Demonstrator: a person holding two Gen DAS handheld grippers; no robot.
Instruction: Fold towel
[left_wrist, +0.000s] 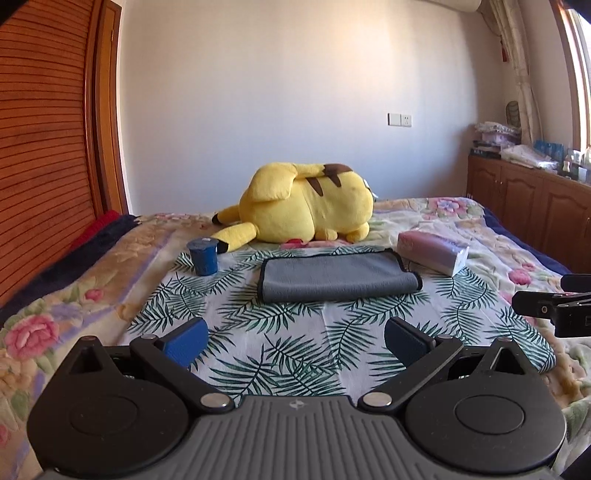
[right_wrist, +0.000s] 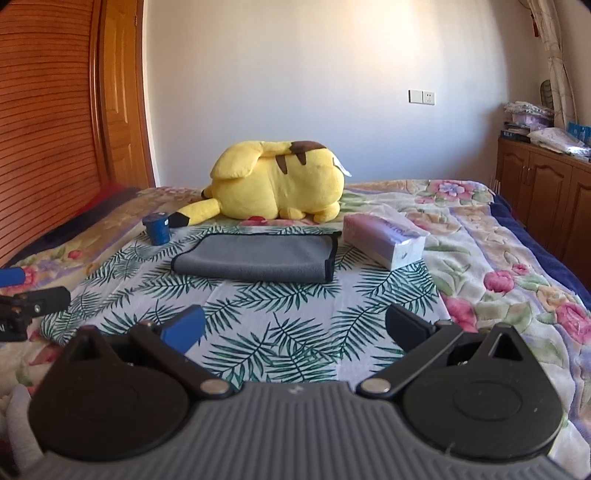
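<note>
Through my left wrist camera, my left gripper (left_wrist: 295, 341) hangs with its jaws spread wide and empty over the leaf-print cloth (left_wrist: 295, 350). Bare cloth lies between my fingertips and the grey towel (left_wrist: 338, 275), which rests well ahead, folded over, black-trimmed, its near edge rounded. A blue cup (left_wrist: 203, 256) stands off its left corner, a tissue pack (left_wrist: 432, 253) off its right, a yellow plush (left_wrist: 306, 205) behind.

From my right wrist camera, my right gripper (right_wrist: 295, 328) also gapes, holding nothing. The towel (right_wrist: 255, 258) lies ahead, slightly left, its trimmed right edge near the tissue pack (right_wrist: 384, 236), not touching.
</note>
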